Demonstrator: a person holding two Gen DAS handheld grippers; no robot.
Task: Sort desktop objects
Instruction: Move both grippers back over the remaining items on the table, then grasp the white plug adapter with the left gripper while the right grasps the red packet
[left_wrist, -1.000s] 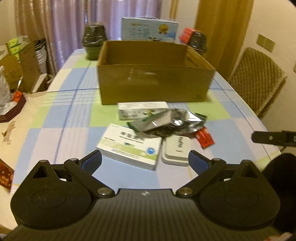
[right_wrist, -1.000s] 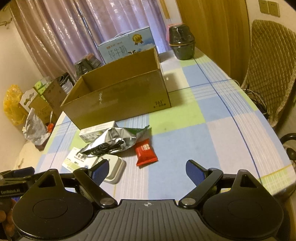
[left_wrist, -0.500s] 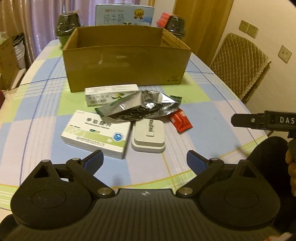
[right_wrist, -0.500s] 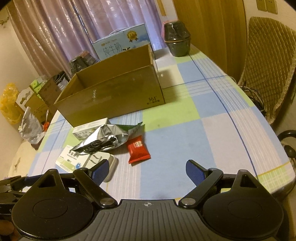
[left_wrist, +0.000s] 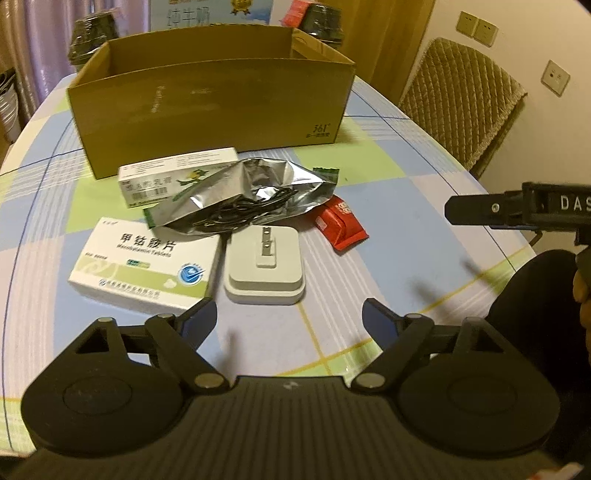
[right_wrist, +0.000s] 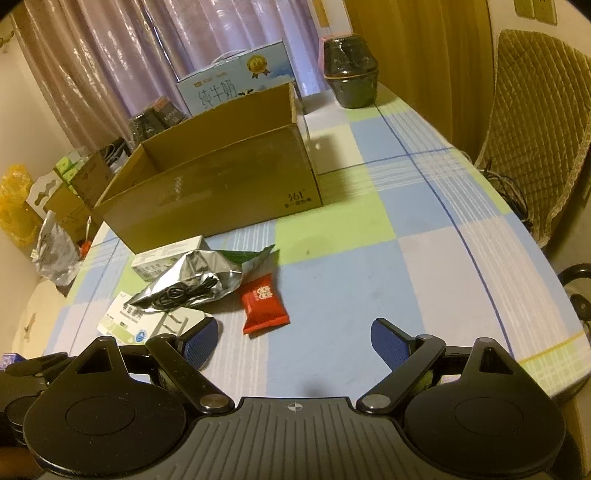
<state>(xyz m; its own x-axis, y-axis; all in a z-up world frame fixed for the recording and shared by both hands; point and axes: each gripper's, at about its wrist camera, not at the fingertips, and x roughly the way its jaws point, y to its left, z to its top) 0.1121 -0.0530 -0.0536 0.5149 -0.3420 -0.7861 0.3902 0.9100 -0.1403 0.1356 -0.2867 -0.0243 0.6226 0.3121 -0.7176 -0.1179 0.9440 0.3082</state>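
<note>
An open cardboard box (left_wrist: 210, 110) (right_wrist: 221, 188) stands mid-table. In front of it lie a long white medicine box (left_wrist: 177, 181), a silver foil bag (left_wrist: 251, 195) (right_wrist: 192, 280) with a black cable on it, a white-green tablet box (left_wrist: 144, 266) (right_wrist: 127, 321), a white charger (left_wrist: 264, 266) and a red snack packet (left_wrist: 341, 229) (right_wrist: 262, 304). My left gripper (left_wrist: 290, 319) is open just short of the charger and tablet box, holding nothing. My right gripper (right_wrist: 293, 341) is open near the red packet, empty; its body (left_wrist: 517, 212) shows at right in the left wrist view.
A blue-white milk carton (right_wrist: 236, 85) and dark wrapped pots (right_wrist: 351, 74) (left_wrist: 90, 40) stand behind the box. A woven chair (left_wrist: 461, 107) is at the table's right side. Boxes and bags (right_wrist: 55, 206) crowd the floor on the left. The checked tablecloth (right_wrist: 388, 258) stretches right.
The left gripper has swung right and moved closer to the pile, now centred near the charger. The right gripper has edged forward toward the red packet. Both stay open.
</note>
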